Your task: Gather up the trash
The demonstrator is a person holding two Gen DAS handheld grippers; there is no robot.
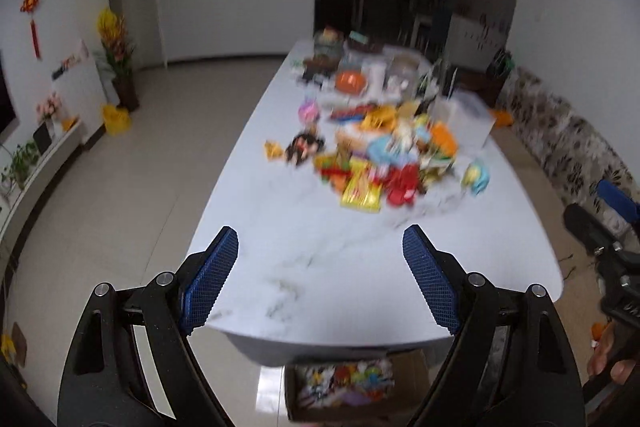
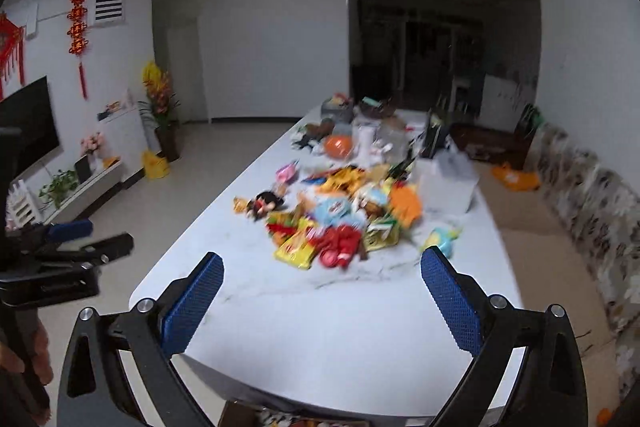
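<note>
Left wrist view: left gripper (image 1: 320,247) jaws spread wide, nothing between blue pads, hovering over near end of white marble table (image 1: 320,287). Blurred pile of colourful wrappers (image 1: 384,163) well ahead of jaws, slightly toward right finger. Cardboard box (image 1: 412,367) holding wrappers on floor below jaws, under table edge.

Right wrist view: right gripper (image 2: 322,267) jaws spread wide, empty. Wrapper pile ahead between fingers, near tips. Yellow packet (image 2: 296,253) nearest. Left gripper off to left side.
</note>
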